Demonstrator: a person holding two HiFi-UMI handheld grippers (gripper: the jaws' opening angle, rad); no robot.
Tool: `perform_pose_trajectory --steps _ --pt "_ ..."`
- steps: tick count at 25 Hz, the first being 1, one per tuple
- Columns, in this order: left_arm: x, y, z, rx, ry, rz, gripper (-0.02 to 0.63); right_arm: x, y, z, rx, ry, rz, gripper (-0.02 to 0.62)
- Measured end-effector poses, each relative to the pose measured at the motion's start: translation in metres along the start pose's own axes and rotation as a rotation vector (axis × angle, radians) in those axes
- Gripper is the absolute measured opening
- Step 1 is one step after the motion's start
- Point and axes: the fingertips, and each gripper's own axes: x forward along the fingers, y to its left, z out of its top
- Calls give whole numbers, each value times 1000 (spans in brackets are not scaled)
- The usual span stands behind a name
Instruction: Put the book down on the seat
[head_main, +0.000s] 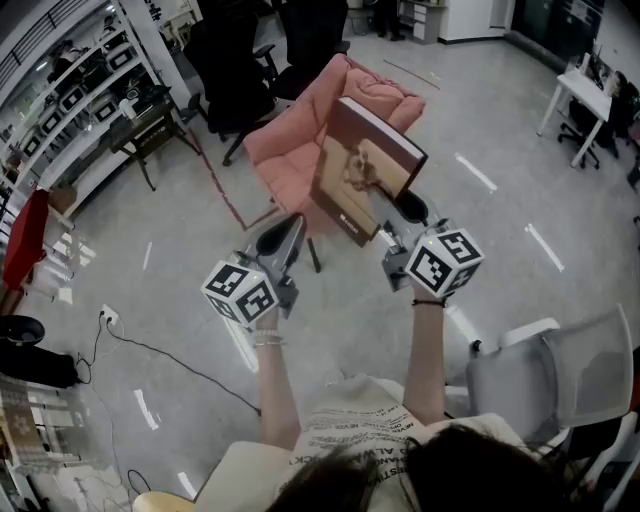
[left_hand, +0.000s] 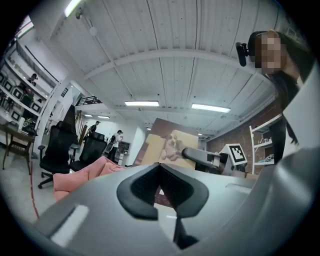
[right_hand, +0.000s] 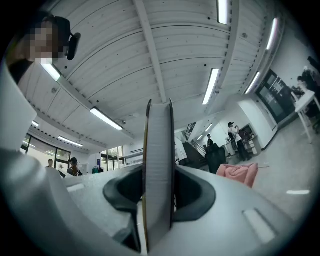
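A brown hardcover book (head_main: 365, 170) with a dog picture on its cover is held upright in the air, above the floor in front of the pink cushioned seat (head_main: 300, 140). My right gripper (head_main: 400, 215) is shut on its lower edge. In the right gripper view the book's page edge (right_hand: 158, 175) stands between the jaws, with the pink seat (right_hand: 240, 172) far off at the right. My left gripper (head_main: 283, 235) hangs left of the book, apart from it, shut and holding nothing. The left gripper view shows the book's cover (left_hand: 172, 145) and the pink seat (left_hand: 85, 175) beyond the closed pads.
Black office chairs (head_main: 240, 70) stand behind the pink seat. A white chair (head_main: 560, 375) is close at my right. Shelving (head_main: 70, 90) lines the left wall, a white desk (head_main: 585, 95) stands far right, and a cable (head_main: 170, 355) trails over the floor.
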Motion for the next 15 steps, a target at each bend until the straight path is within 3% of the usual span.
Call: perform_pose_trajectory --steps 9,15 --pt "13 -22 -15 5 43 24 -11 -10 -11 0 -20 53 -4 147" --pt "21 -14 -31 -1 78 57 -11 0 -31 -18 -11 97 -19 147"
